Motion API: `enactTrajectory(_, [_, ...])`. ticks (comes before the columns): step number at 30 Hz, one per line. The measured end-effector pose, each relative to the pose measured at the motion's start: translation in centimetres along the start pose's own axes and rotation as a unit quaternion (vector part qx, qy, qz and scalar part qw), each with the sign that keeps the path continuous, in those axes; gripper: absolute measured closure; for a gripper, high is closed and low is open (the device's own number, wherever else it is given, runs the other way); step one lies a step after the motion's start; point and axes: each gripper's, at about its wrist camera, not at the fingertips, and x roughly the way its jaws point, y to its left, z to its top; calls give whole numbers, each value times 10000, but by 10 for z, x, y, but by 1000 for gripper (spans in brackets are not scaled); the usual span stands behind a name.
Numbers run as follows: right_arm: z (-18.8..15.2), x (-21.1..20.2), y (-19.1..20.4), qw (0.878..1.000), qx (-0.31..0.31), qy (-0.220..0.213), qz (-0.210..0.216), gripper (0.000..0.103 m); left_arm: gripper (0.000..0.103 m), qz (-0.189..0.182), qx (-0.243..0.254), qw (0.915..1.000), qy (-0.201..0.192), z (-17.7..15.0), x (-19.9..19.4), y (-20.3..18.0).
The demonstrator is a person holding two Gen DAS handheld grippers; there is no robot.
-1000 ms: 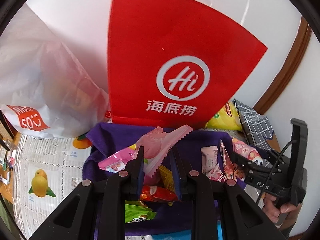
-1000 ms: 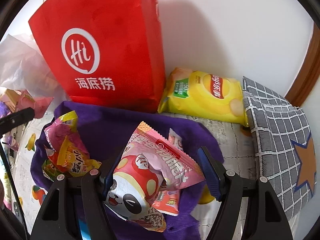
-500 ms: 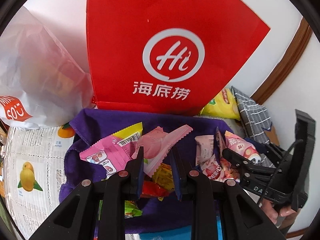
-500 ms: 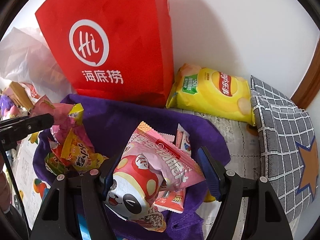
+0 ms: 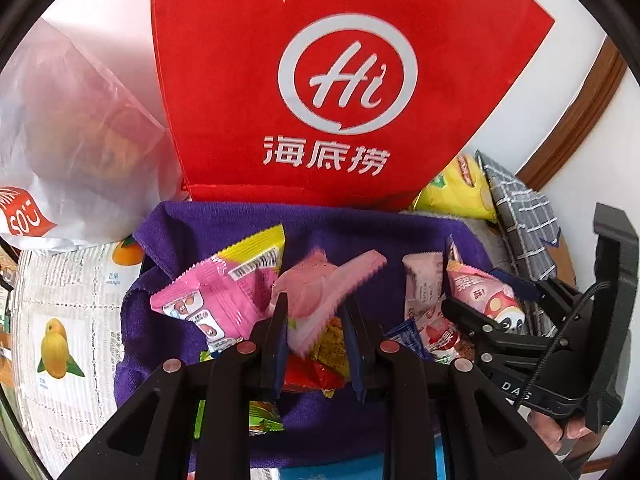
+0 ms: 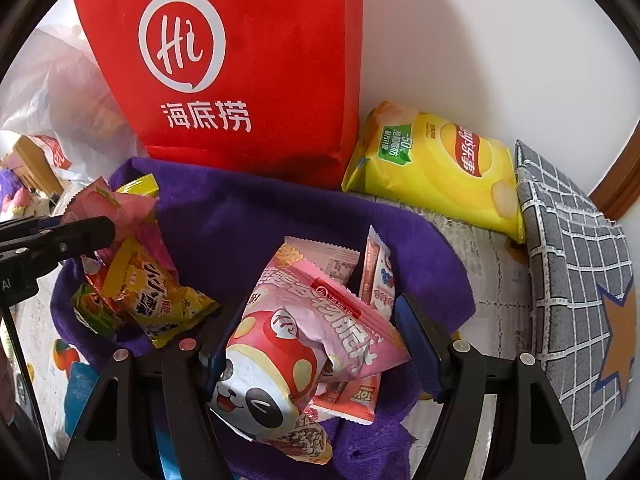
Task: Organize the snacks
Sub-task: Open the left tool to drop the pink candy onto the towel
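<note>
Pink wafer packet (image 5: 320, 300) in left gripper (image 5: 316, 316) (seemingly loose) | right gripper (image 6: 320, 344) clamps panda snack bag (image 6: 292, 360)

Right gripper (image 6: 320, 344) clamped on pink panda snack bag (image 6: 288, 360) at lower centre, purple cloth (image 6: 256, 224) beneath, red bag (image 6: 248, 60) upper left, yellow chip bag (image 6: 436, 172) at right

Home — fruit-print tablecloth (image 5: 60, 320), checked cushion (image 6: 576, 280)
</note>
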Motion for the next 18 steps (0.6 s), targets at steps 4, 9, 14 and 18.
enactTrajectory(4, [-1, 4, 1, 9999, -50, 98, -131, 30, 79, 48, 80, 9999, 139, 0, 5, -3])
enactTrajectory(9, [-2, 6, -2, 9995, -47, 168, -247, 30, 79, 119, 212, 9993, 290, -2, 12, -9])
enactTrajectory(14, [-4, 5, -2, 9994, -59, 161, -311, 30, 79, 147, 407, 9984, 351, -5, 17, -18])
enactTrajectory(18, [-3, 5, -1, 9990, -67, 172, -410, 30, 78, 154, 496, 9980, 347, -4, 17, -21])
